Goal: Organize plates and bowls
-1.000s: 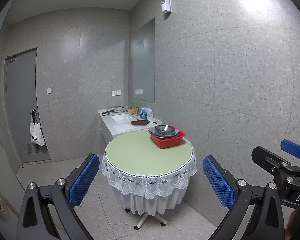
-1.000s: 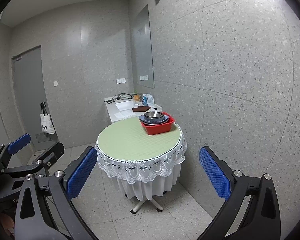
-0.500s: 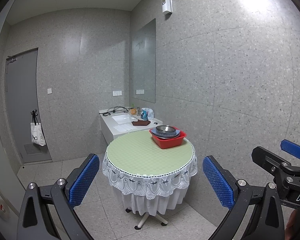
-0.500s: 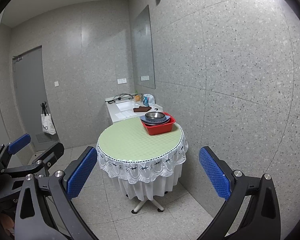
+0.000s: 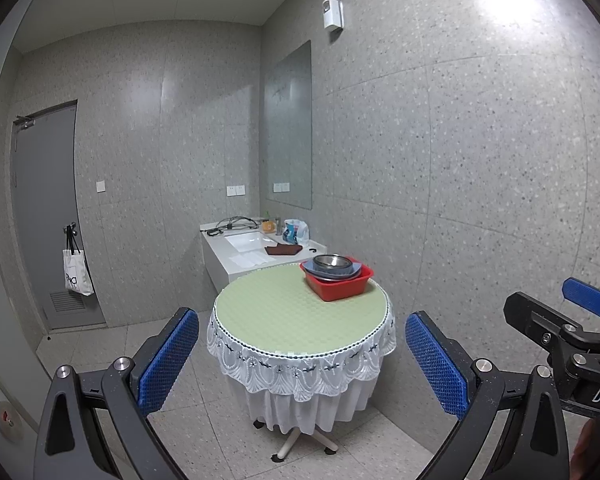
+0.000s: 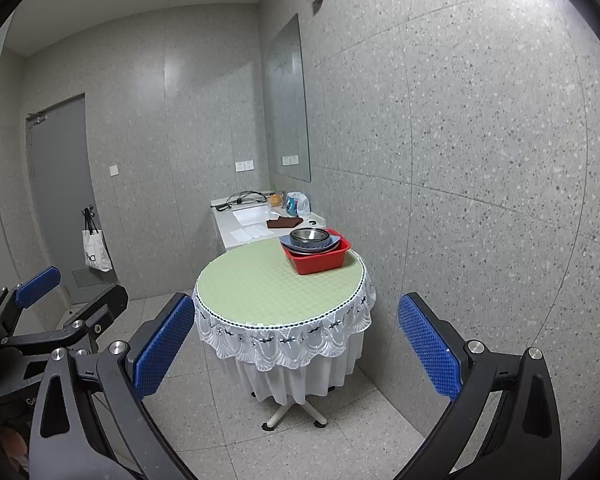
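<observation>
Left gripper (image 5: 302, 344): jaws spread wide, nothing between the blue pads (image 5: 168, 358). It occupies the lower part of the left wrist view, well apart from the table.

Right gripper (image 6: 296, 338): jaws likewise spread wide and empty. Its blue pads (image 6: 428, 346) frame the lower centre of the right wrist view. In the left wrist view, part of this gripper appears at the right edge.

Round table (image 5: 276, 312): stands at frame centre in both views, covered with a pale green top and a white lace-edged cloth (image 5: 300, 368).

Red basin (image 5: 337, 282): sits on the table toward its far right edge, near the wall. In the right wrist view the red basin (image 6: 318, 258) lies just above frame centre.

Metal bowl (image 5: 332, 262): rests inside the basin, on top of a blue-grey plate (image 5: 320, 272) whose rim shows beneath it. How many pieces are stacked under the bowl cannot be determined.

White counter (image 5: 256, 254): stands behind the table in the room corner, with a dark cloth (image 5: 283, 249) and a plastic bag (image 5: 296, 232) on it.

Grey door (image 5: 46, 216): left of frame, with a white tote bag (image 5: 76, 276) hanging on it.
</observation>
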